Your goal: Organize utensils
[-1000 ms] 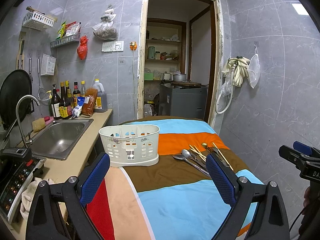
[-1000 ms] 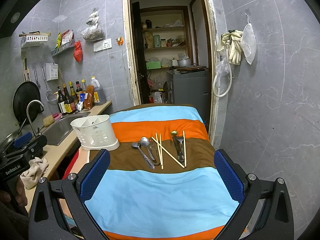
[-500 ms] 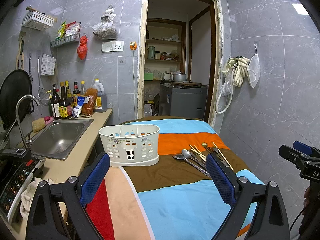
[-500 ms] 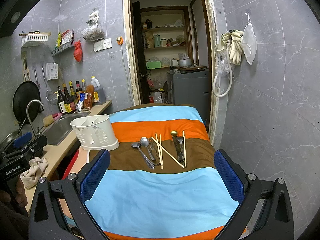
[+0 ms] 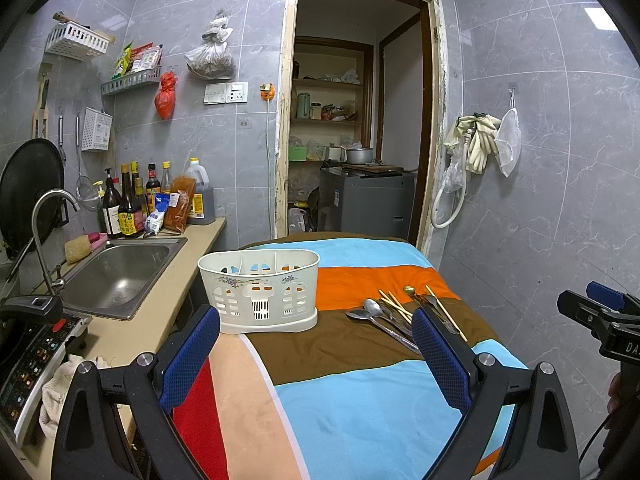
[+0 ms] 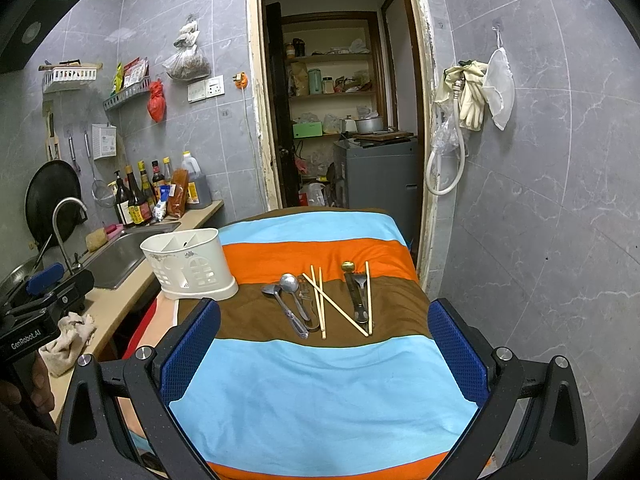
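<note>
A white plastic utensil caddy (image 5: 259,290) stands empty on the striped cloth; it also shows in the right wrist view (image 6: 188,266). Two metal spoons (image 6: 289,297), several wooden chopsticks (image 6: 335,306) and a gold-tipped utensil (image 6: 353,289) lie in a row on the brown stripe; the spoons also show in the left wrist view (image 5: 376,312). My left gripper (image 5: 316,350) is open and empty, held short of the caddy. My right gripper (image 6: 324,346) is open and empty, held short of the utensils.
The table carries a striped cloth (image 6: 320,384). A steel sink (image 5: 116,272) with a tap, a counter with sauce bottles (image 5: 132,204) and a rag (image 6: 68,340) lie to the left. A tiled wall is close on the right. A doorway (image 6: 340,120) is behind.
</note>
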A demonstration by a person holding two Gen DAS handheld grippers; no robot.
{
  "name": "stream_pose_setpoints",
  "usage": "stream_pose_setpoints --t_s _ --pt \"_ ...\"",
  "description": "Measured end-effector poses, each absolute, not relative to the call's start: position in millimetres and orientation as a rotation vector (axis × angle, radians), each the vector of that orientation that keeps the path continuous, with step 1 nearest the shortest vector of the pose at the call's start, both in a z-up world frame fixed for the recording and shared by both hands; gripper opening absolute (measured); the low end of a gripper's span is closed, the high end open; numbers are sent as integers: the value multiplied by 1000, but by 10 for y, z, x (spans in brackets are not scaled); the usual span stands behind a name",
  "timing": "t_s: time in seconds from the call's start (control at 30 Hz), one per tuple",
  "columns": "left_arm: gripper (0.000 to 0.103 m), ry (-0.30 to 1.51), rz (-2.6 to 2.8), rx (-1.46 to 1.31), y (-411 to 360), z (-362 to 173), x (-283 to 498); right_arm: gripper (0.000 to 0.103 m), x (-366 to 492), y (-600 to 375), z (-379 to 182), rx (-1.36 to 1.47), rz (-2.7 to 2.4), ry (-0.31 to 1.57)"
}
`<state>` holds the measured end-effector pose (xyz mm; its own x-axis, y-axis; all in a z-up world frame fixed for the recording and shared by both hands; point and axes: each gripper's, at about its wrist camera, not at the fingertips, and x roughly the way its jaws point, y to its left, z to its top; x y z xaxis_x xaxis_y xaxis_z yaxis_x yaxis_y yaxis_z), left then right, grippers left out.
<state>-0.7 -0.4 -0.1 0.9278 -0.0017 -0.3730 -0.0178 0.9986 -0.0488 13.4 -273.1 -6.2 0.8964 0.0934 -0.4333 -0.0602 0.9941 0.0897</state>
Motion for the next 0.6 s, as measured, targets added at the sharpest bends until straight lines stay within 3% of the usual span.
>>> stream_pose_setpoints --t_s 0.6 --pt "97 383 9 -51 -3 -3 -6 102 173 -2711 -81 75 83 455"
